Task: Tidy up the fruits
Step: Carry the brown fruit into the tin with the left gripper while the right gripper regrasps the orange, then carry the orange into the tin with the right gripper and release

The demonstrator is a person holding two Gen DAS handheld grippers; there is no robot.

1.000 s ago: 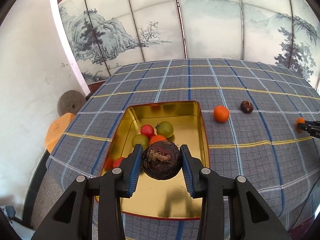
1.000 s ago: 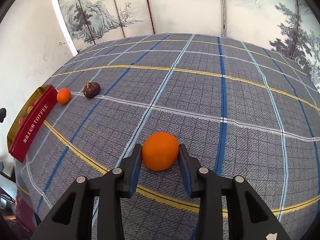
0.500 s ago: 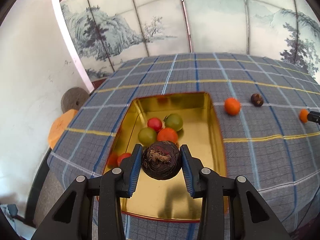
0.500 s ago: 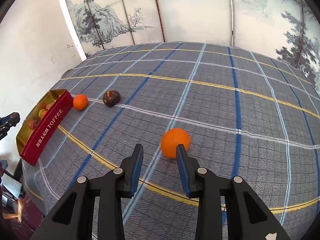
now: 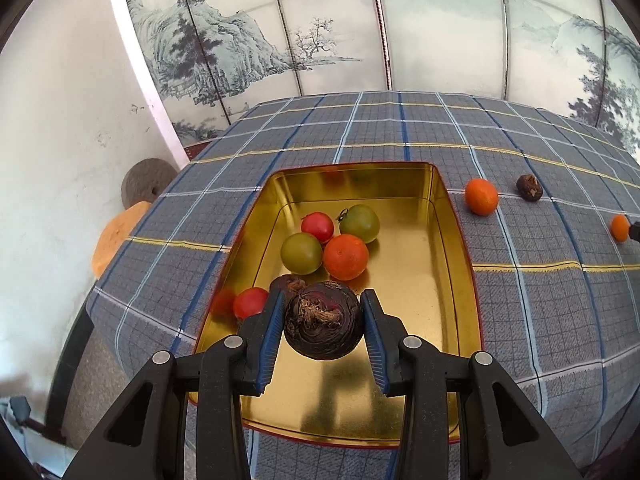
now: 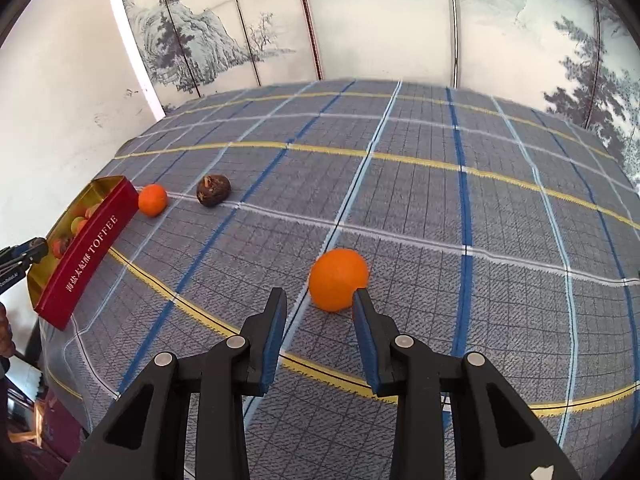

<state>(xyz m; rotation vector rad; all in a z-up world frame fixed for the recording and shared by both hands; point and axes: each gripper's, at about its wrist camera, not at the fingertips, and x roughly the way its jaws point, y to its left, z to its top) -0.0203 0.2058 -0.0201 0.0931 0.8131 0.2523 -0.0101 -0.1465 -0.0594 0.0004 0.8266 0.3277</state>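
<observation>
My left gripper is shut on a dark brown water chestnut and holds it above the near part of the gold tin tray. The tray holds two green fruits, a red one, an orange, a red fruit and a dark chestnut. My right gripper is open and empty; an orange lies on the cloth just ahead of its right finger. Another orange and a chestnut lie near the tray.
The table has a blue plaid cloth. Its left edge drops near a white wall, with an orange stool and a stone wheel below. A painted folding screen stands behind. The left gripper's tip shows by the tray.
My left gripper has lifted and pulled back with the chestnut, over the tray's near part. My right gripper has let go of the orange and pulled back and left; the orange rests on the cloth.
</observation>
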